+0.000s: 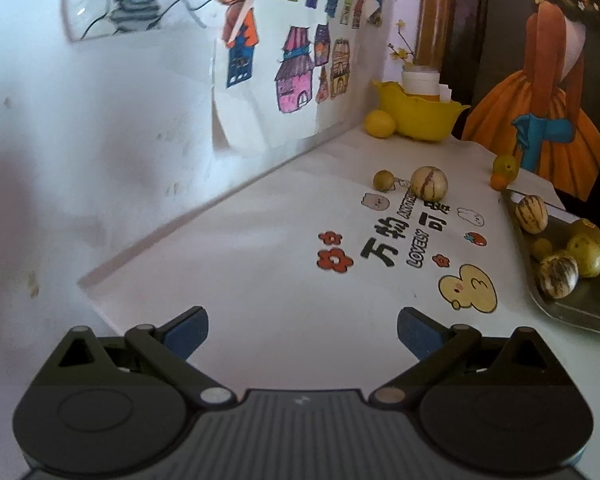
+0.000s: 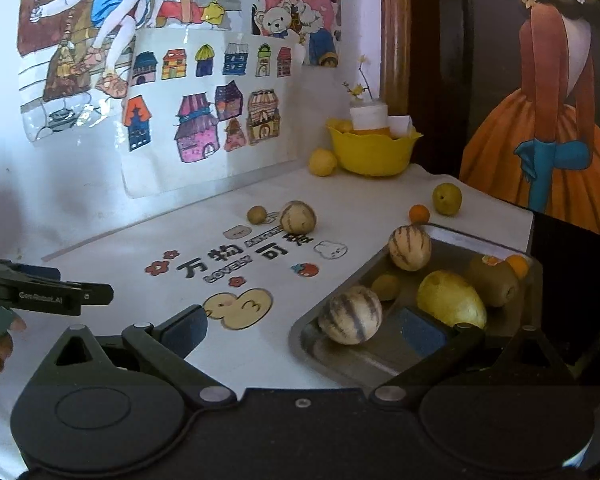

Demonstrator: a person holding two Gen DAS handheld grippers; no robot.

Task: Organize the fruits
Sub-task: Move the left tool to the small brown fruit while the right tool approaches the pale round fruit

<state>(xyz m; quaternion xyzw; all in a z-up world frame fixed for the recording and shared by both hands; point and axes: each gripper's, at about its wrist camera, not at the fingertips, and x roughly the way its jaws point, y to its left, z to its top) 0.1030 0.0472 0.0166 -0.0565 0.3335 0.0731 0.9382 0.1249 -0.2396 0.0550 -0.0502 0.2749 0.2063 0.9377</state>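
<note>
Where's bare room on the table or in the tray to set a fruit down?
The widest free patch is the near-left table, bordered by the wall edge, the printed duck and the left gripper. In the metal tray, only the near strip in front of the striped melon is bare; its middle and back are crowded with fruit.

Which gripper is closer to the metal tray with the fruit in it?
The right gripper. It hangs open at the metal tray's near corner, one finger over its rim. The left gripper is open above the bare white table, with the tray well off to its right.
</note>
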